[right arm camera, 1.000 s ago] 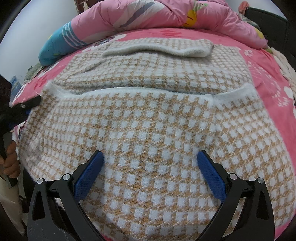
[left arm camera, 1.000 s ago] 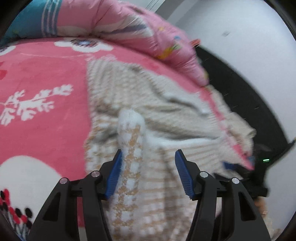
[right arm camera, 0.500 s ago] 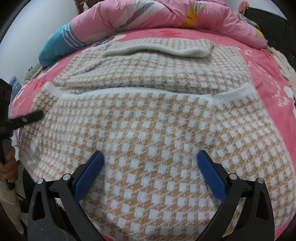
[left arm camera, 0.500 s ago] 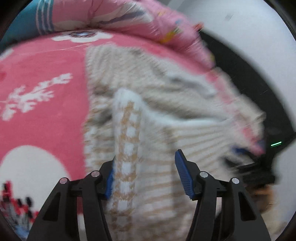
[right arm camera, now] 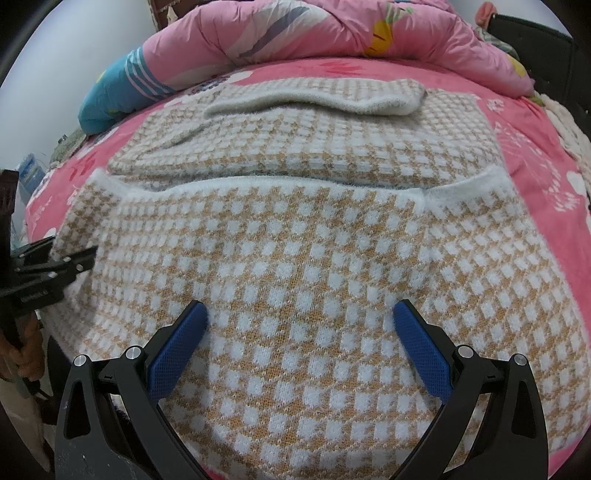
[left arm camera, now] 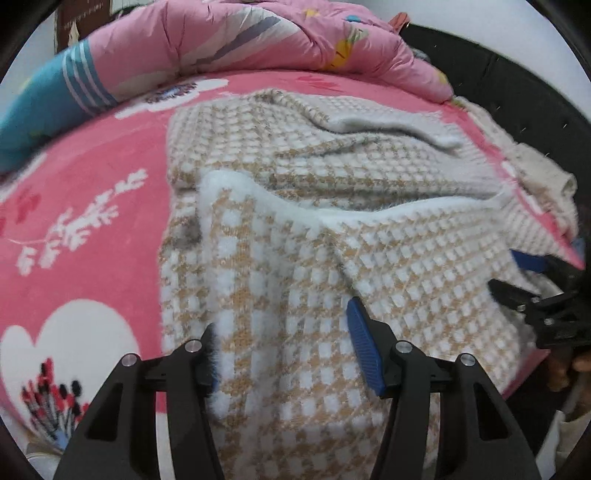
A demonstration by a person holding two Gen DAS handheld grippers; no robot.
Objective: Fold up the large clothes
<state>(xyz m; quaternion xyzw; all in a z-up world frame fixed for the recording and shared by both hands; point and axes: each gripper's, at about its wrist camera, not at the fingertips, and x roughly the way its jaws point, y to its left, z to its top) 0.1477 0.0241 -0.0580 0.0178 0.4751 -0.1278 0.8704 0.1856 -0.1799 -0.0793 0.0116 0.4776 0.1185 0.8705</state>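
Note:
A tan-and-white checked knit sweater [right arm camera: 303,236] lies partly folded on a pink bed; it also shows in the left wrist view [left arm camera: 332,229]. Its near part is folded back over the body, with a white fuzzy hem [right arm camera: 280,182] across the middle. My left gripper [left arm camera: 286,350] is open over the sweater's left edge, with fabric lying between its fingers. My right gripper [right arm camera: 301,343] is open wide above the near fold and holds nothing. Each gripper also shows at the edge of the other's view.
A pink floral bedsheet [left arm camera: 85,206] covers the bed. A rumpled pink quilt [right arm camera: 332,33] and a blue striped pillow [right arm camera: 114,99] lie at the far end. A cream garment [left arm camera: 543,177] sits at the right edge by a dark headboard [left arm camera: 517,85].
My left gripper has swung round to face the sweater more squarely, and its view is sharp again. The right gripper has stayed still and open.

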